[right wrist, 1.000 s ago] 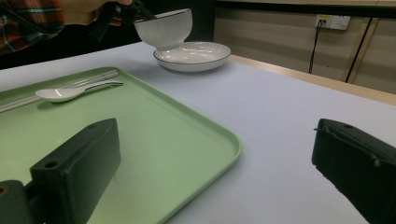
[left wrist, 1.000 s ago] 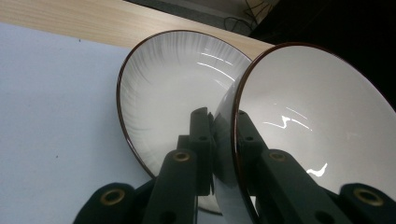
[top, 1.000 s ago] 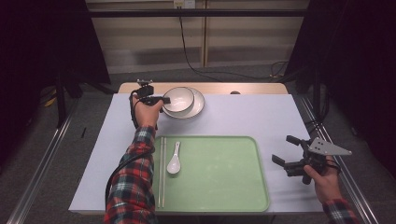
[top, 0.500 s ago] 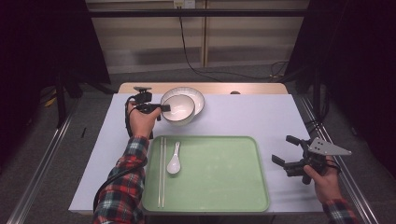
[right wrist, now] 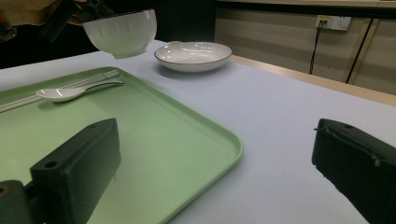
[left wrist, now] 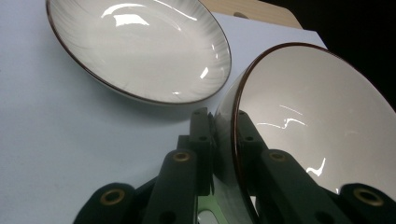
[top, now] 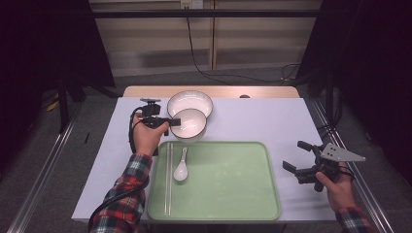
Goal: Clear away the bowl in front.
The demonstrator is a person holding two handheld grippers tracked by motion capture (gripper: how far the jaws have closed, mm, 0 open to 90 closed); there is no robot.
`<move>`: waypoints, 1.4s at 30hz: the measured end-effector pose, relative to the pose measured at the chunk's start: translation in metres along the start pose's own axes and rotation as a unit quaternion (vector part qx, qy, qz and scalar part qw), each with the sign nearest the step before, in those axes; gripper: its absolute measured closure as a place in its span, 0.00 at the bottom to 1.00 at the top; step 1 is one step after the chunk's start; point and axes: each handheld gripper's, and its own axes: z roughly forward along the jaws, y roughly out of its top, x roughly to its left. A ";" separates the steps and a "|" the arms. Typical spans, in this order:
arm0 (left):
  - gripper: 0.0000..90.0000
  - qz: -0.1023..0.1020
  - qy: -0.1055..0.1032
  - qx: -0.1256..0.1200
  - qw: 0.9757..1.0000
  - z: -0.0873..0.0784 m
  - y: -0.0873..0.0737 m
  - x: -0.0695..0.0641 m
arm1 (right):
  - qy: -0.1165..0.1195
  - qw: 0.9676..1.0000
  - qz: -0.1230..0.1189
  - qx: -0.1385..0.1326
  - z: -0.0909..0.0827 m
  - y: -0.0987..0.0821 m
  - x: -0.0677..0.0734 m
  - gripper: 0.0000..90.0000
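Bowl (top: 189, 124) pinched by its rim in left gripper (top: 171, 122), aloft just beyond tray (top: 233, 206) far edge, plate (top: 190, 101) behind; right gripper (top: 297, 157) agape, empty, far right.

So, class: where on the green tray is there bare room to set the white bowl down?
The flat green plastic tray is bare from the white ceramic spoon to its right rim. Its left strip is crowded by the spoon and the pale chopsticks.
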 end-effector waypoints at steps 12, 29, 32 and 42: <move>0.91 0.034 -0.024 0.033 0.999 -0.006 -0.019 -0.019 | -0.001 1.000 0.001 -0.002 0.001 0.000 0.001 0.01; 0.91 0.064 -0.041 0.061 0.995 -0.015 -0.046 -0.038 | 0.001 1.000 -0.003 0.000 0.001 0.000 0.001 0.01; 0.91 0.068 -0.047 0.065 0.995 -0.016 -0.051 -0.041 | 0.002 1.000 -0.004 0.001 0.001 0.000 0.001 0.01; 0.91 0.088 -0.060 0.073 0.992 -0.022 -0.065 -0.053 | -0.001 1.000 0.000 0.000 0.001 0.001 0.001 0.01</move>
